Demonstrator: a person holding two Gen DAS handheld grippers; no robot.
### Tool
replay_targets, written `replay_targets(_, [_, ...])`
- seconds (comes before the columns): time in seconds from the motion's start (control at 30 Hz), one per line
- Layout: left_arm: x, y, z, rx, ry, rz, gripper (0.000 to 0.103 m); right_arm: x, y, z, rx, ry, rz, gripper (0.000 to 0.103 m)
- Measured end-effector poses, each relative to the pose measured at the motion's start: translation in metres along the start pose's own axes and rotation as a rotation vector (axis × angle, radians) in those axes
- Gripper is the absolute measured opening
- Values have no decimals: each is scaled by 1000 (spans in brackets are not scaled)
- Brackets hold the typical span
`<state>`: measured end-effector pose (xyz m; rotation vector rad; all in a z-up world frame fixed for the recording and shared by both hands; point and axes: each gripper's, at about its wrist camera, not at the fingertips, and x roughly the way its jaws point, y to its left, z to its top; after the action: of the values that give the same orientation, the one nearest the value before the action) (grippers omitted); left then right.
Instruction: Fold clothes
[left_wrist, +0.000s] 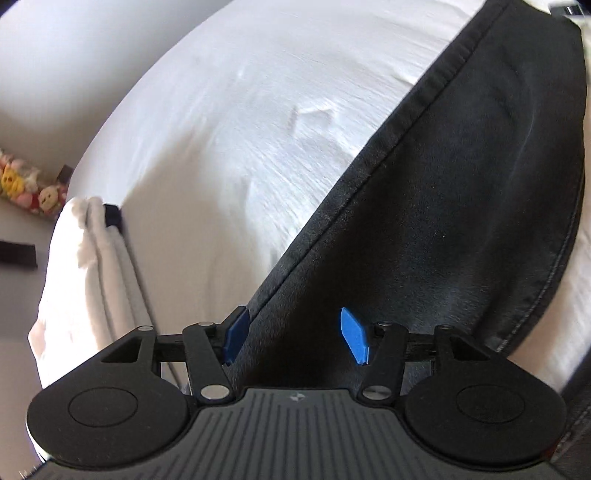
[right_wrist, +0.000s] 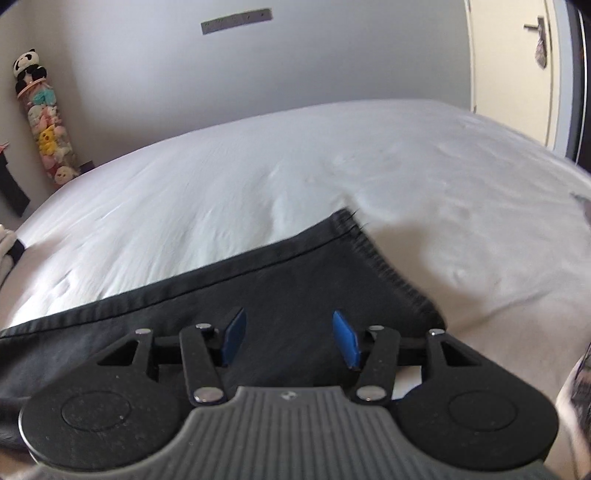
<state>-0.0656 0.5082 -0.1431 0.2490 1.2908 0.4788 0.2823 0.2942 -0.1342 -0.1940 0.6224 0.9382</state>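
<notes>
Left gripper (left_wrist: 293, 336): blue pads apart, nothing pinched, hovering over black garment (left_wrist: 461, 192), left pad just past its seamed edge. Right gripper (right_wrist: 290, 338): pads apart too, empty, above the hemmed end of the same black garment (right_wrist: 258, 295), corner of the hem ahead and to the right. Garment lying flat on white bed sheet (left_wrist: 229, 129), long seam running diagonally, looks like trousers, fully spread or partly folded cannot tell. Folded white pile (left_wrist: 85, 266) at the bed edge on the left, well apart. Plush toy tube (right_wrist: 48, 125) against the far wall. Likely step: regrasp for next fold. To do well: drop pads onto the edge, not mid-cloth; take both layers at the hem; match both grips on the same edge; lift level to keep the seam straight; avoid pinching the sheet underneath.
</notes>
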Motion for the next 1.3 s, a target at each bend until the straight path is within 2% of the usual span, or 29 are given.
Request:
replay_targets(0.1, [15, 2, 4, 22, 5, -26, 65, 21, -19, 18, -32, -29, -40, 65])
replay_targets(0.2, [29, 4, 1, 39, 17, -40, 65, 53, -36, 34, -41, 19, -15, 66])
replay_targets(0.33, [40, 14, 3, 20, 15, -77, 65, 88, -54, 44, -46, 87, 53, 64])
replay_targets(0.4, [42, 19, 2, 0, 10, -101, 65, 101, -59, 47, -31, 128, 93, 55])
replay_targets(0.43, [42, 21, 2, -23, 11, -115, 60, 107, -60, 47, -25, 149, 105, 53])
replay_targets(0.5, [43, 28, 2, -84, 12, -159, 40, 110, -62, 49, -25, 160, 132, 37])
replay_targets(0.53, [43, 31, 2, -116, 12, -174, 26, 111, -63, 49, -27, 162, 146, 25])
replay_targets(0.57, [43, 33, 1, -143, 9, -185, 15, 111, -65, 50, -30, 163, 160, 18])
replay_targets(0.67, [35, 35, -2, -178, -35, -156, 7, 100, -58, 54, -67, 115, 162, 15])
replay_targets(0.8, [19, 50, -6, -279, -96, -108, 7, 92, -45, 66, -99, 37, 141, 15])
replay_targets(0.87, [23, 56, -3, -305, -84, -117, 7, 99, -36, 75, -110, 22, 126, 15])
replay_targets(1.03, [43, 52, -4, -276, -40, -124, 8, 134, -22, 74, -144, 113, 56, 15])
replay_targets(1.1, [48, 52, -5, -279, -28, -130, 16, 142, -24, 69, -127, 146, 40, 16])
replay_targets(1.17, [50, 52, -5, -274, -36, -108, 32, 142, -30, 68, -103, 161, 24, 22])
replay_targets(1.2, [49, 53, -6, -276, -43, -98, 34, 141, -33, 67, -89, 167, 16, 23])
replay_targets(1.27, [40, 57, -11, -303, -65, -84, 49, 133, -40, 68, -67, 157, 2, 25])
replay_targets(1.3, [34, 58, -14, -324, -80, -72, 52, 128, -44, 69, -56, 150, -4, 27])
